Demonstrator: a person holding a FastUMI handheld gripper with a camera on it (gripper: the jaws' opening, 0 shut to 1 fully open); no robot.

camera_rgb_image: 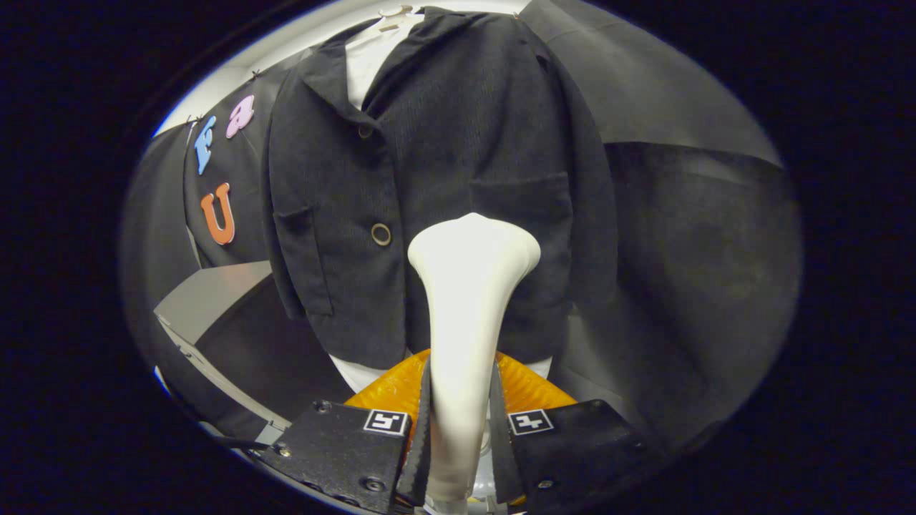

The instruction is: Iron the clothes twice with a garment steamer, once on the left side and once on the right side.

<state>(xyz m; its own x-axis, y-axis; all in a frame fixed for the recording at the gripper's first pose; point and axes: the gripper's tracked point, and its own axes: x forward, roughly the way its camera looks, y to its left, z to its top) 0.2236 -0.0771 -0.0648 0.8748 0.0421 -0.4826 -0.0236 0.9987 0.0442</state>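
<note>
Gripper view: the claw is clamped on the garment steamer by its smooth, rigid neck, the head raised just before the dark jacket. The hanging cloth looks soft and yielding; the neck probably slips unless squeezed low.

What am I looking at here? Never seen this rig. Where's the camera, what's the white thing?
The camera rides on a hand-held two-finger claw and looks forward along its fingers through a fisheye lens. The white thing is a garment steamer: both fingers press on its neck, and its wide head points at a dark jacket hanging just beyond, over a white undergarment. The head sits near the jacket's middle, beside a button; whether it touches the cloth I cannot tell.
</note>
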